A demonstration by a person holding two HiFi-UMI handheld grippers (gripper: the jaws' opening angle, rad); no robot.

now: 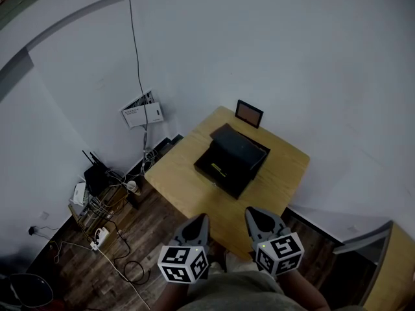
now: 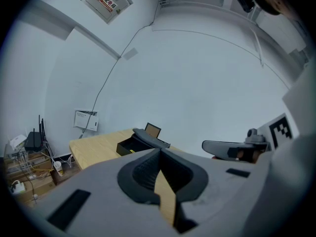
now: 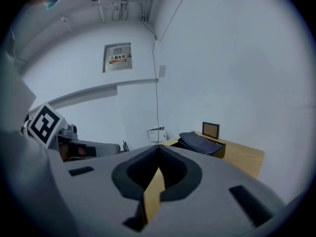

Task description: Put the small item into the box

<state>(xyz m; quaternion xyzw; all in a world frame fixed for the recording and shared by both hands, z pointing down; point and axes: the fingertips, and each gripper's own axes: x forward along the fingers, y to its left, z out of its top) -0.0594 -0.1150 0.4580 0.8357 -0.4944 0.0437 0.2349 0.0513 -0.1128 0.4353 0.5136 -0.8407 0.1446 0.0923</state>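
Observation:
An open black box (image 1: 224, 167) stands in the middle of the wooden table (image 1: 181, 186), its dark lid (image 1: 241, 145) tipped up at the far side. A small yellowish item (image 1: 218, 169) lies inside the box. My left gripper (image 1: 201, 221) and right gripper (image 1: 253, 214) hover side by side over the table's near edge, both shut with nothing between the jaws. In the left gripper view the box (image 2: 129, 145) lies ahead beyond the shut left gripper (image 2: 159, 150). In the right gripper view the box (image 3: 200, 143) is ahead and to the right of the shut right gripper (image 3: 158, 147).
A small framed picture (image 1: 249, 113) stands at the table's far edge. A white wall box (image 1: 142, 114) hangs left of the table, above a router, power strip and tangled cables (image 1: 97, 196) on the wooden floor. A wooden cabinet (image 1: 392, 271) stands at lower right.

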